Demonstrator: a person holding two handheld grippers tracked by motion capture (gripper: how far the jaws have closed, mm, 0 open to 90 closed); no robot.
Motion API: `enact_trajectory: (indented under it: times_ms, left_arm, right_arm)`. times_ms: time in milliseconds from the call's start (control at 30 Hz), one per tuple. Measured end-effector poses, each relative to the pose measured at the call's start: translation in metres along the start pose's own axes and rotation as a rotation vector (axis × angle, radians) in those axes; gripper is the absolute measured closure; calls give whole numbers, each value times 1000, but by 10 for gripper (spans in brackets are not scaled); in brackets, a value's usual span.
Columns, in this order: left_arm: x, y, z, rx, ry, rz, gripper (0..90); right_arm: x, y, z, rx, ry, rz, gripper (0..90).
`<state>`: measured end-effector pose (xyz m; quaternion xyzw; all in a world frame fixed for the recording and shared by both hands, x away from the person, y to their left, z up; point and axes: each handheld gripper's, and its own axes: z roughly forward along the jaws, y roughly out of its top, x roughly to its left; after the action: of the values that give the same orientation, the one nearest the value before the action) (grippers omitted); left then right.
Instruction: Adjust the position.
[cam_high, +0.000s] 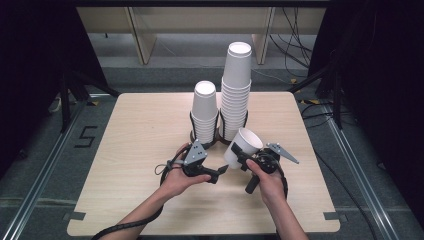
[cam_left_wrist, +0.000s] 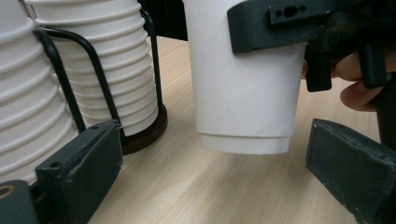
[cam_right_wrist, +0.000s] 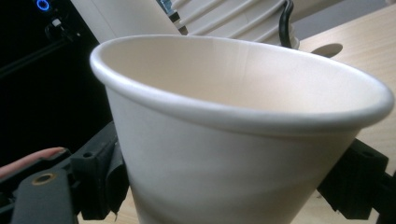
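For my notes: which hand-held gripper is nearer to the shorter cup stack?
Left. The left hand-held gripper sits just before the shorter cup stack; the right hand-held gripper is farther right.

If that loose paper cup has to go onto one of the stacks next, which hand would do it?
The right, probably. Its tool already grips the loose cup just in front of the taller stack. The left tool is open, holding nothing, beside the cup's base.
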<state>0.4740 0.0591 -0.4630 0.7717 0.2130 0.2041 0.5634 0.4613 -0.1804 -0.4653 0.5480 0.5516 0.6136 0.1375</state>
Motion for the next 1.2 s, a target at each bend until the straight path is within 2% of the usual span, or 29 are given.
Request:
enact_trajectory:
  times_ms: [33, 67, 100, 133, 167, 200, 233, 267, 300, 333, 433, 467, 500, 600, 633, 733, 767, 800, 833, 867, 900, 933, 1000, 1033, 1067, 1100, 1133, 1167, 1200]
  left_arm:
    - [1, 0, -2, 8, -1, -5, 26]
    - [1, 0, -3, 12, 0, -12, 24]
    - [0, -1, -5, 13, 0, -38, 22]
    - [0, -1, -6, 19, 0, -45, 20]
    - [0, -2, -7, 21, 1, -60, 19]
    - [0, -2, -8, 17, -1, -74, 19]
    - [0, -2, -9, 20, -1, -77, 19]
    - [0, -3, -10, 19, 0, -82, 19]
    - [1, -3, -10, 10, -4, -85, 18]
    - [1, -3, -11, 17, -4, -86, 19]
    - [2, -4, -13, 24, -3, -99, 17]
    - [2, -4, -14, 28, -6, -111, 17]
    - [2, -4, -14, 19, -8, -116, 16]
    - [3, -3, -16, 22, -6, -126, 15]
    - [3, -3, -16, 18, -10, -130, 15]
    - [4, -2, -18, 21, -7, -127, 15]
    - [4, -3, -18, 10, -13, -129, 15]
    - [3, -2, -20, 19, -6, -129, 15]
    - [4, -2, -20, 13, -7, -131, 15]
    - [4, -2, -21, 15, -7, -129, 15]
    - [4, -2, -22, 17, -5, -128, 15]
    - [5, -2, -22, 17, -5, -128, 15]
    - [5, -2, -23, 17, -6, -129, 16]
    - [6, -2, -24, 18, -4, -128, 15]
    - [6, -2, -24, 17, -3, -133, 16]
    - [6, -2, -25, 16, -4, -136, 16]
    - [6, -2, -25, 12, -5, -138, 16]
    - [7, -2, -25, 4, -7, -142, 16]
    - [7, -1, -27, 9, -4, -144, 15]
  right_arm:
    - [0, 0, 0, 0, -1, -12, 160]
    - [4, 0, -1, 8, 8, 28, 160]
    - [5, 0, -1, 15, 2, 19, 160]
    - [5, 0, -1, 10, -2, -1, 160]
    - [6, 0, -2, 14, 2, -1, 160]
    - [3, 0, -1, -4, -10, -79, 160]
    - [2, 0, -1, -10, -9, -118, 160]
    - [3, 0, -1, -5, -19, -132, 160]
    - [5, -1, -1, 0, -19, -112, 160]
    - [4, 0, -1, -2, -25, -152, 160]
    - [4, -1, -2, -10, -40, -230, 159]
    - [6, -2, -2, -5, -51, -222, 160]
    - [4, -2, -2, -7, -44, -265, 160]
    - [6, -2, -3, -6, -65, -320, 160]
    - [7, -3, -2, -11, -52, -342, 159]
    - [10, -4, -3, -14, -62, -376, 159]
    - [10, -4, -3, -13, -65, -396, 159]
    - [10, -4, -3, -14, -65, -422, 159]
    - [11, -5, -3, -12, -66, -413, 159]
    - [10, -5, -4, -14, -71, -445, 159]
    - [12, -6, -4, -17, -75, -424, 159]
    - [11, -5, -5, -15, -77, -458, 159]
    - [13, -6, -4, -25, -77, -456, 159]
    - [12, -5, -5, -16, -81, -481, 159]
    - [12, -6, -4, -22, -62, -500, 160]
    - [12, -6, -4, -20, -78, -532, 159]
    - [13, -6, -4, -31, -74, -536, 159]
    - [14, -7, -4, -16, -68, -544, 160]
    - [14, -8, -4, -17, -79, -563, 159]
